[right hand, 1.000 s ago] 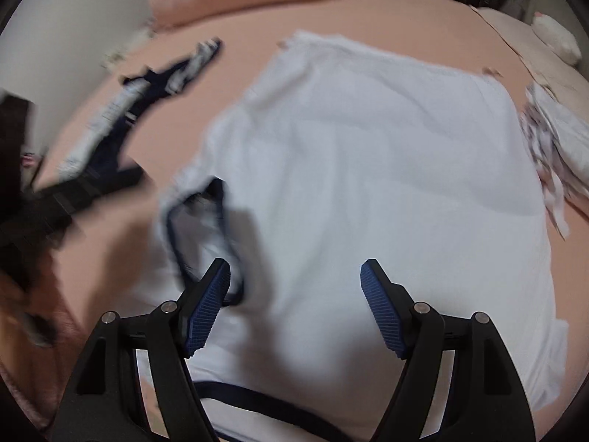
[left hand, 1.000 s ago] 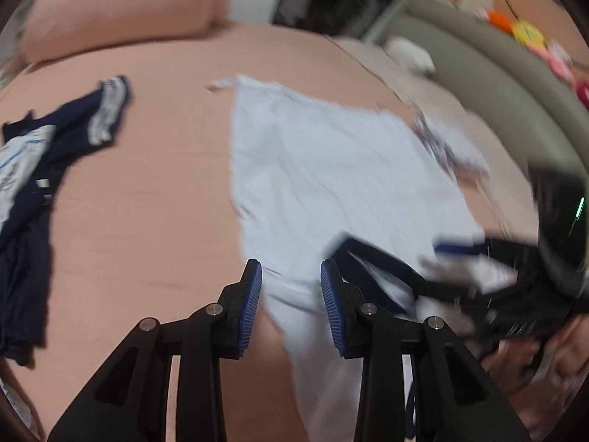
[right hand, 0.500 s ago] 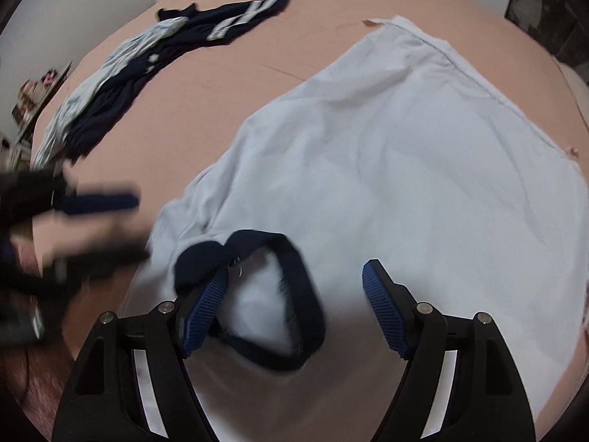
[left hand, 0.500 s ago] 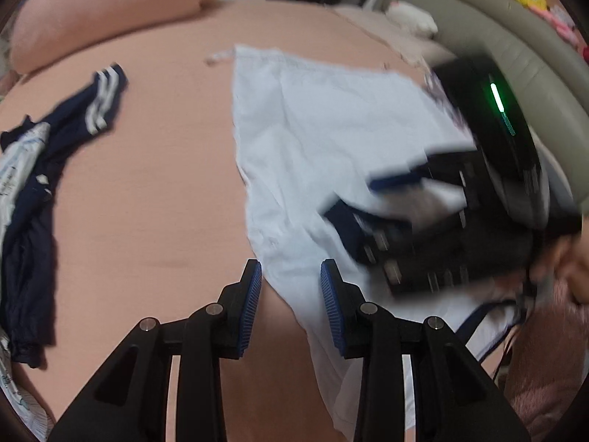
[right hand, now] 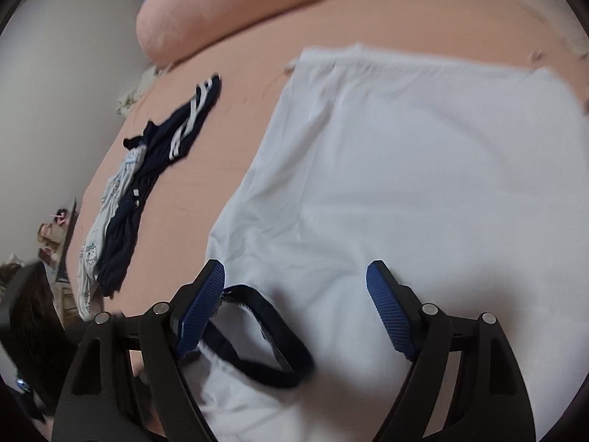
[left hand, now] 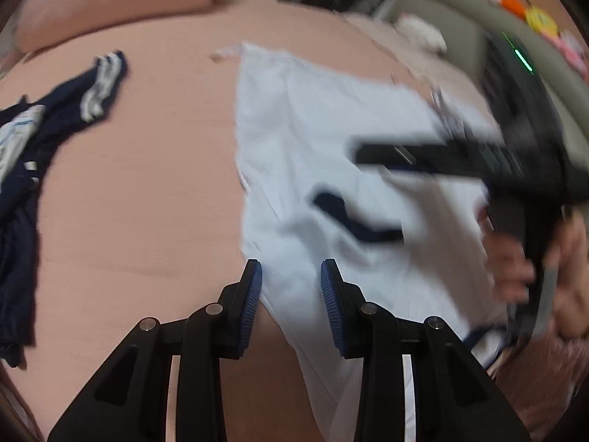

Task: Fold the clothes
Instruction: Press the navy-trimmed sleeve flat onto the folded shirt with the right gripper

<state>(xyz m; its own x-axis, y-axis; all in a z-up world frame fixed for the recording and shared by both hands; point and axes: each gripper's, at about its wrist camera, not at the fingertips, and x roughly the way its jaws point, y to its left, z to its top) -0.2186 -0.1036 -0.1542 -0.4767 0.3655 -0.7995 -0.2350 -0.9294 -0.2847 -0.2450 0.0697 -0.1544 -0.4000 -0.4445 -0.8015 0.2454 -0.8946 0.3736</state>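
Note:
A white T-shirt (left hand: 313, 140) lies spread flat on the pink bed sheet (left hand: 147, 202). Its navy collar (left hand: 353, 217) sits at the near end. My left gripper (left hand: 291, 283) hovers over the shirt's near left edge. Its jaws stand apart, and the cloth lies beneath them unpinched. In the right wrist view my right gripper (right hand: 294, 280) hangs wide over the T-shirt (right hand: 405, 165). Its jaws are opening, with nothing pressed between them. The navy collar (right hand: 272, 350) lies just below its left finger. A hand (left hand: 515, 258) carries that blurred gripper at the right of the left wrist view.
A navy garment with white stripes (left hand: 55, 121) lies crumpled left of the shirt, and shows again in the right wrist view (right hand: 165, 147). A pink pillow (right hand: 228, 11) rests at the bed's far end. A grey-green padded edge (left hand: 460, 18) runs along the right.
The right gripper has swept across the shirt, and the collar now lies lower, by its left finger. Its jaws have widened a little. The left gripper has hardly moved.

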